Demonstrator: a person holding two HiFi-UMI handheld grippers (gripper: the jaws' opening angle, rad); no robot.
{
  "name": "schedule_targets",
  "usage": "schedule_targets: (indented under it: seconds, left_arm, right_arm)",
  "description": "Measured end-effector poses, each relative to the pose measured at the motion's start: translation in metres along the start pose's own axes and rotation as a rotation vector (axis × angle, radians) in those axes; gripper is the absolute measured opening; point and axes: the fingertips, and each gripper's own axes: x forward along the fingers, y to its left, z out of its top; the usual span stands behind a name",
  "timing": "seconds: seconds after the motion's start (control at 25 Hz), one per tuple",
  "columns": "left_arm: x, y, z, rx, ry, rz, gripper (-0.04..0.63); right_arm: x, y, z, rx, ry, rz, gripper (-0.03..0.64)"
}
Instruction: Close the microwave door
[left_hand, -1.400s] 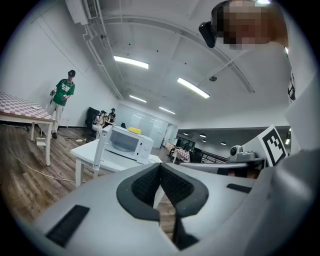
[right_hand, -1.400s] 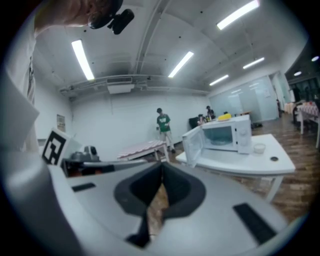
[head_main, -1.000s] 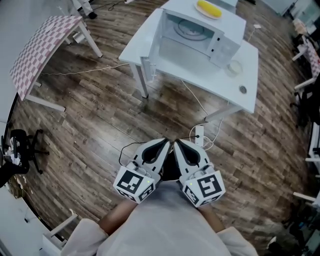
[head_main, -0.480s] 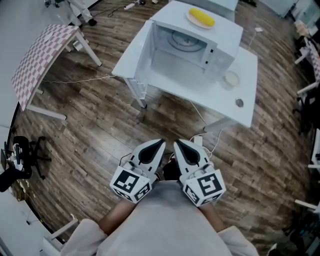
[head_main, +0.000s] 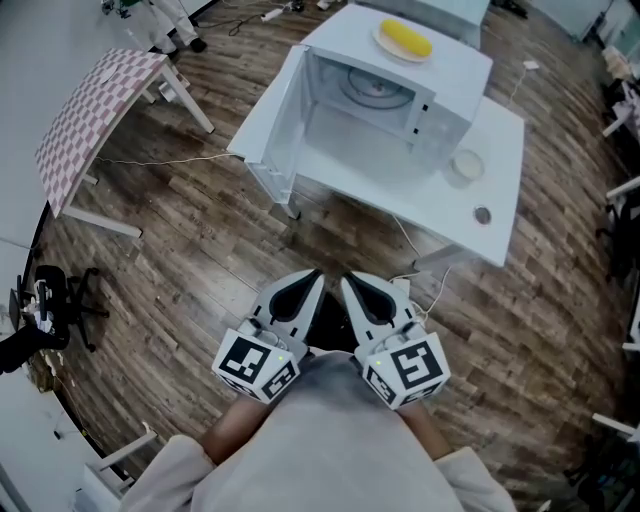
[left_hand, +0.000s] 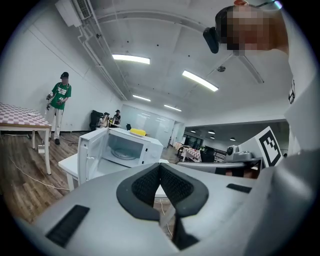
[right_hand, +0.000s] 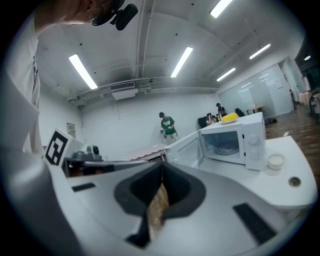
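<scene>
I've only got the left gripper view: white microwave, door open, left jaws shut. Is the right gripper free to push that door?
Observer: Yes, the right gripper has its jaws shut on nothing; only wood floor shows past them.
Operator: Anything beside the microwave?
Observer: A small round white dish on the white table, on the white microwave's control side, away from the open door.
Operator: How near are we?
Observer: Not near. The left gripper and the right one sit by the person's body, floor between them and the table.

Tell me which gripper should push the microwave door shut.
Left, probably. The door hangs open at the microwave's left, nearer the left gripper. The right gripper sits beside it, both shut, so the edge is slight.
</scene>
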Motion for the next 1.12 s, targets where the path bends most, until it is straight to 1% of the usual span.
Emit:
schedule_targets:
  seconds: [0.2,0.52,0.72,1.0,1.12]
  left_arm:
    - [0.007,0.009,0.009,0.011,-0.011,0.016,0.020]
    - [0.020,0.030,0.011,-0.011,-0.013,0.032,0.020]
    - [0.031,0.063,0.026,-0.025,-0.022,0.059,0.020]
    - [0.046,0.109,0.036,-0.041,-0.006,0.096,0.020]
    - [0.054,0.126,0.048,-0.042,-0.018,0.101,0.020]
  right_arm:
    - [0.009,-0.004,0.005,-0.007,-0.004,0.014,0.023]
    - [0.032,-0.014,0.014,-0.033,0.016,0.036,0.023]
    - [0.064,-0.022,0.024,-0.035,0.032,0.047,0.023]
    - [0.112,-0.036,0.027,-0.013,0.075,0.066,0.023]
    - [0.134,-0.041,0.032,-0.014,0.086,0.075,0.023]
